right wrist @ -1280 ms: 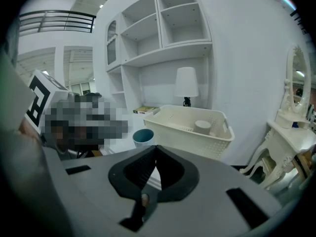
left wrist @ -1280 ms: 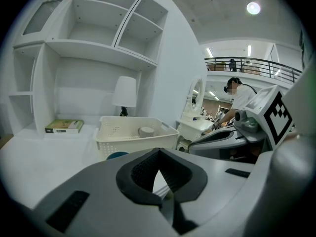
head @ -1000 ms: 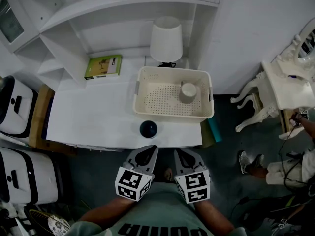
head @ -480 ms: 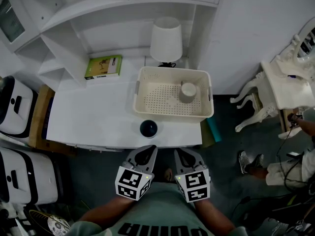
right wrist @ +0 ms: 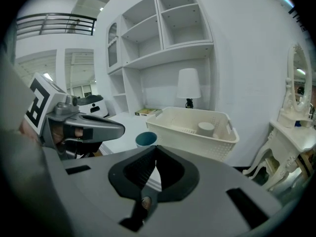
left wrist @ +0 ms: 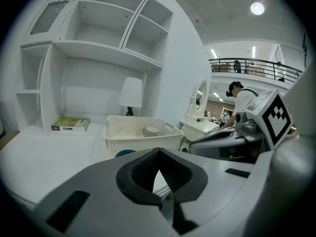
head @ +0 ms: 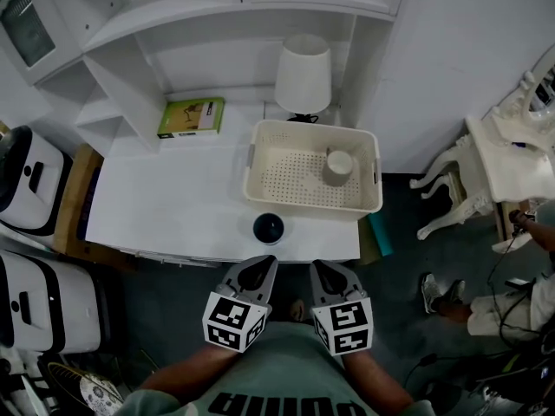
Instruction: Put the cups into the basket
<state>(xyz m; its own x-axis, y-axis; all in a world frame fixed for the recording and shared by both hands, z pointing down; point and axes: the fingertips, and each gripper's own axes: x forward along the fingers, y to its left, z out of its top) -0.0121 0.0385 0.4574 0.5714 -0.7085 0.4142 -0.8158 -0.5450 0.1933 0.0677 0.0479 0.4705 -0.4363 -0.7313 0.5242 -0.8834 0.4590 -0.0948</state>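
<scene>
The left gripper (head: 257,267) and right gripper (head: 323,269) hover shut, empty. With a beige cup (head: 337,167) inside the cream perforated plastic basket (head: 303,206), the dark-blue round cup (head: 268,228) likely needs opened jaws next.

The worktop (head: 173,198) is plain white. On it the basket (head: 312,128) is cream, dotted all over with small holes, the beige cup (head: 337,167) paler than the dark teal cup (head: 268,228). The book (head: 191,117) is green, the lampshade (head: 303,74) white. The left gripper (head: 258,263) and right gripper (head: 321,267) are grey, black inside the jaws, with black-and-white square markers.
</scene>
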